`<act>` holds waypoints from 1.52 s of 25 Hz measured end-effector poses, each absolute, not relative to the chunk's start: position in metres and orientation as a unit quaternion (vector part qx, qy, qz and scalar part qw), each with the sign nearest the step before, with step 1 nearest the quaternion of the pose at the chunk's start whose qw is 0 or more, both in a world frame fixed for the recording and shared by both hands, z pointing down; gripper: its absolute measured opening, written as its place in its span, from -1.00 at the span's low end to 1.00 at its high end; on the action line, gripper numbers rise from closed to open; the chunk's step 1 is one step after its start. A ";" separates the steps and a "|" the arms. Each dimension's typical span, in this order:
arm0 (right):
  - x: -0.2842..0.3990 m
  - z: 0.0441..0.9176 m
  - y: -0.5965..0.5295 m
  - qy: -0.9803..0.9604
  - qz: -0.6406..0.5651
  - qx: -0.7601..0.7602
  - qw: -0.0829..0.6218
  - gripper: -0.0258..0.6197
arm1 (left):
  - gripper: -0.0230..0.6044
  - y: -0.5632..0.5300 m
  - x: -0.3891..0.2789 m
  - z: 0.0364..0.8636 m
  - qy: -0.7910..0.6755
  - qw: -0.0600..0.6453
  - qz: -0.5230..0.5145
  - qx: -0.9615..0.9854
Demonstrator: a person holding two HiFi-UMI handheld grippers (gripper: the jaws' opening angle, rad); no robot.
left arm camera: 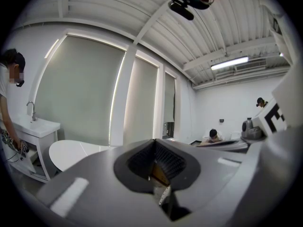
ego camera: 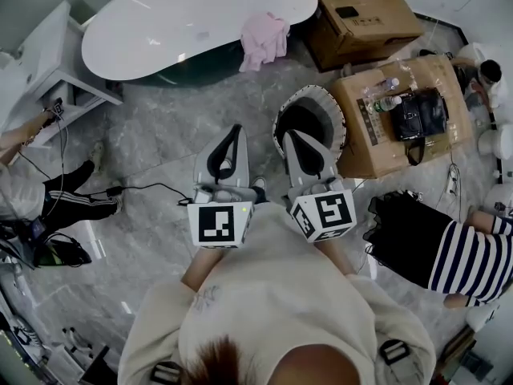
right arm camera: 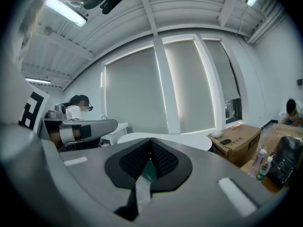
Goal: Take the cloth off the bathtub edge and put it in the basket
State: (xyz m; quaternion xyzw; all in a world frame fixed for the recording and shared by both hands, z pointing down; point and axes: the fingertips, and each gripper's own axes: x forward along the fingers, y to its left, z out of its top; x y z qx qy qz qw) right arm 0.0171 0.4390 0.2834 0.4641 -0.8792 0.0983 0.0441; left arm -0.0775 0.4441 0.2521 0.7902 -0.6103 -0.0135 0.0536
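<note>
A pink cloth [ego camera: 264, 38] hangs over the near edge of the white bathtub [ego camera: 184, 18] at the top of the head view. The round basket [ego camera: 321, 96], white-rimmed and dark inside, stands on the floor below the cloth; my right gripper partly covers it. Both grippers are held side by side in front of my chest, well short of the tub. My left gripper [ego camera: 235, 128] [left arm camera: 154, 141] is shut with nothing in it. My right gripper [ego camera: 288, 135] [right arm camera: 150, 140] is shut and empty too, its tip over the basket's near rim. The tub [right arm camera: 189, 140] shows beyond the right jaws.
Two cardboard boxes [ego camera: 365, 18] [ego camera: 401, 119] stand right of the tub and basket, one with bottles and a black bag on it. A white sink cabinet [ego camera: 48, 62] is at left. A black cable [ego camera: 144, 187] crosses the floor. People sit or stand at both sides.
</note>
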 end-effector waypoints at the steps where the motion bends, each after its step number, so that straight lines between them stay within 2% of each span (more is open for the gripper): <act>1: 0.016 0.284 0.439 -0.880 0.100 0.463 0.042 -0.92 | -0.77 0.444 -0.079 0.252 -0.610 0.054 -0.013 0.790; 10: 0.009 0.295 0.419 -0.865 0.114 0.484 0.069 -0.92 | -0.77 0.423 -0.096 0.259 -0.603 0.079 -0.014 0.794; 23: -0.024 0.294 0.346 -0.843 0.124 0.517 0.088 -0.92 | -0.77 0.337 -0.140 0.255 -0.568 0.085 -0.007 0.819; 27: -0.037 0.296 0.327 -0.834 0.124 0.530 0.088 -0.92 | -0.77 0.315 -0.165 0.264 -0.558 0.055 0.011 0.828; 38: -0.052 0.297 0.310 -0.815 0.113 0.559 0.100 -0.92 | -0.77 0.293 -0.189 0.267 -0.541 0.058 -0.004 0.839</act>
